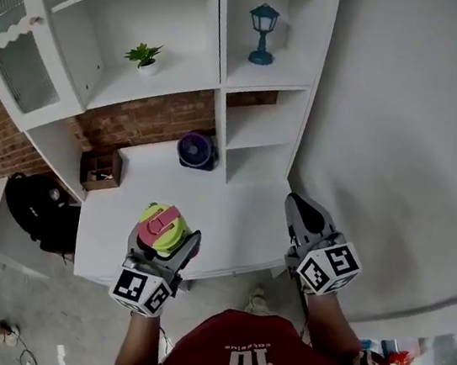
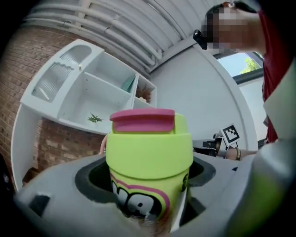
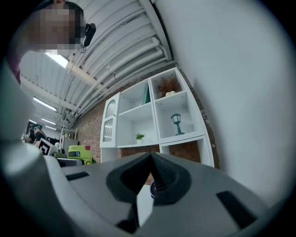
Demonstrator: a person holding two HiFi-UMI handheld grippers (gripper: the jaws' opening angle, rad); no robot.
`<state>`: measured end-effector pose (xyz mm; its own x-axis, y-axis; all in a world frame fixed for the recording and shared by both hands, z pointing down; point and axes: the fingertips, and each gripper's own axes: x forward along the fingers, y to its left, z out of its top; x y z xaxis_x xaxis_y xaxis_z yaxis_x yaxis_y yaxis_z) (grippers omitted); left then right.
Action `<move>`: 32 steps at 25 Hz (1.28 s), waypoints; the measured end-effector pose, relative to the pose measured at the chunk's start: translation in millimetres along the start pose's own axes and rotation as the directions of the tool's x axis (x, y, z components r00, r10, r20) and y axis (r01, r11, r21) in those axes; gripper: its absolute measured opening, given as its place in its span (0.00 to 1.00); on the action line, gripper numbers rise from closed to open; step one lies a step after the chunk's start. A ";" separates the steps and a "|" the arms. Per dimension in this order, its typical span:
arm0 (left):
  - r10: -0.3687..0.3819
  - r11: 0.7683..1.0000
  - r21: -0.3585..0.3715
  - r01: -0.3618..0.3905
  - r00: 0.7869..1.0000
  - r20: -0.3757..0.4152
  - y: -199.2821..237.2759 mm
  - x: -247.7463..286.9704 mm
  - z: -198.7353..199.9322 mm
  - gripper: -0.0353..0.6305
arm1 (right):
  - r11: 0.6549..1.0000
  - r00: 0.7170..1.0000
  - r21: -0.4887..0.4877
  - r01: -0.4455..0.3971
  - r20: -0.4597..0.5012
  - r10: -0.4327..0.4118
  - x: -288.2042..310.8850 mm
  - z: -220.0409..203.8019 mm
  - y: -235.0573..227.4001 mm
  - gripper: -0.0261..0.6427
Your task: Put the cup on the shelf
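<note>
A lime-green cup (image 1: 162,225) with a pink lid stands upright in my left gripper (image 1: 165,243), which is shut on it above the front of the white counter (image 1: 240,222). In the left gripper view the cup (image 2: 148,152) fills the middle, with the jaws pressed on its lower sides. My right gripper (image 1: 300,207) hovers over the counter's right front corner, shut and empty; in its own view the right gripper (image 3: 150,159) has its jaws meeting. The white shelf unit (image 1: 219,74) rises behind the counter.
A small potted plant (image 1: 143,56) sits in the left compartment and a teal lantern (image 1: 262,34) in the right one. A purple round object (image 1: 197,150) rests at the counter's back. A brown box (image 1: 101,169) sits left of the counter, against a brick wall (image 1: 135,121).
</note>
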<state>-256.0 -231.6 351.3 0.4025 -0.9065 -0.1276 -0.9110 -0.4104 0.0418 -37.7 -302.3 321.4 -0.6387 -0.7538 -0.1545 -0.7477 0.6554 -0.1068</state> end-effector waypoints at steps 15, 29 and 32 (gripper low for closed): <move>-0.071 0.997 0.016 0.073 0.993 -0.093 1.9 116.6 -46.6 0.69 | 0.999 0.997 -0.035 -0.037 -0.074 0.034 51.6 -29.7 -73.6 0.05; -0.140 0.990 -0.020 0.139 0.971 -0.194 -7.1 187.9 -143.8 0.69 | 0.999 0.981 0.002 -0.032 -0.192 0.031 71.1 -93.9 -126.0 0.05; -0.144 0.990 -0.024 0.142 0.965 -0.218 -8.5 198.9 -161.1 0.69 | 1.000 0.978 0.010 -0.021 -0.206 0.023 75.0 -104.0 -140.6 0.05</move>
<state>-153.7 -424.4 485.2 0.5393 -0.8376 0.0868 -0.8421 -0.5372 0.0475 0.6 -455.9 427.0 -0.6792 -0.7323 0.0487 -0.7323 0.6716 -0.1129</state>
